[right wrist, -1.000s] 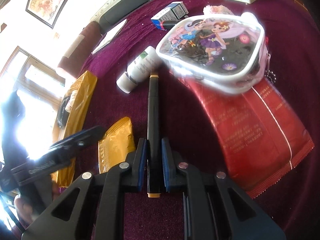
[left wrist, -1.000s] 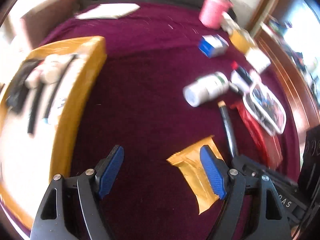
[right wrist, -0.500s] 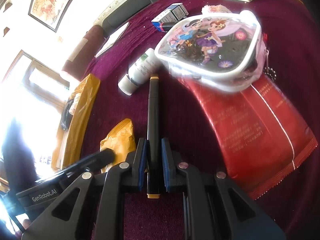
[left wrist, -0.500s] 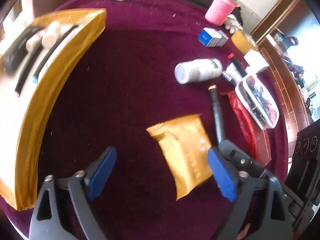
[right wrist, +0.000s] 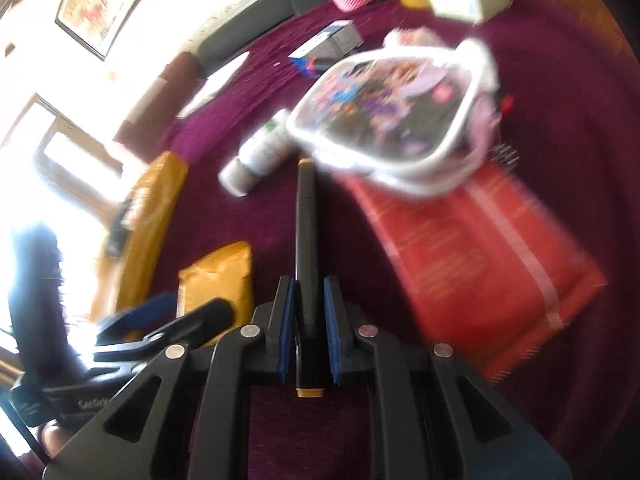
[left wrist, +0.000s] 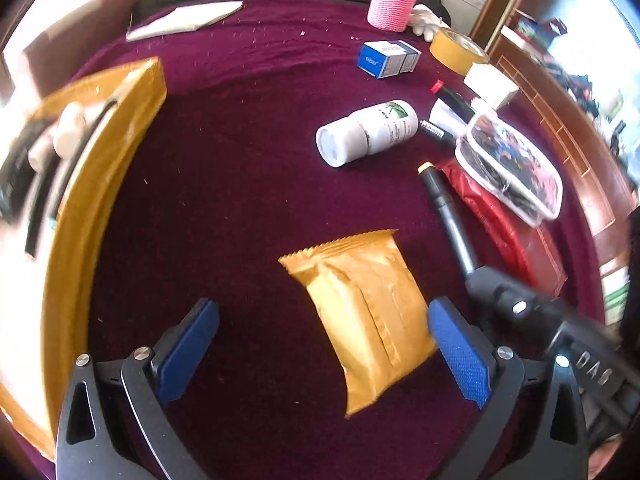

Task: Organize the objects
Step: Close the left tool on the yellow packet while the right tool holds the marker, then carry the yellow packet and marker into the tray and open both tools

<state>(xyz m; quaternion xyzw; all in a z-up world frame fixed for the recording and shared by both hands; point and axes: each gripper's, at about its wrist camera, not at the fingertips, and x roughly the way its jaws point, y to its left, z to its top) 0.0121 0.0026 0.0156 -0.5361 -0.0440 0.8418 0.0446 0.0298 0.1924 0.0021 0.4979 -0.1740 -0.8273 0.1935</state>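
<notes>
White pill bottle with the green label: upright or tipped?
Tipped. The white pill bottle lies on its side on the maroon cloth, cap end facing the left wrist camera.

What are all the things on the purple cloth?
Crinkly gold foil packet: one, gold, between the left fingers.
Black marker pen: one, black with tan ends, gripped by the right gripper.
White plastic bottle: one, white, lying centre.
Cartoon-printed clear pouch: one, white-edged, right, on the red foil bag.
Blue-white carton: one, far.
Pink knitted cup: one, far.
Gold tray: one, left.
Left gripper: opening wide.
Right gripper: shut on pen.
</notes>
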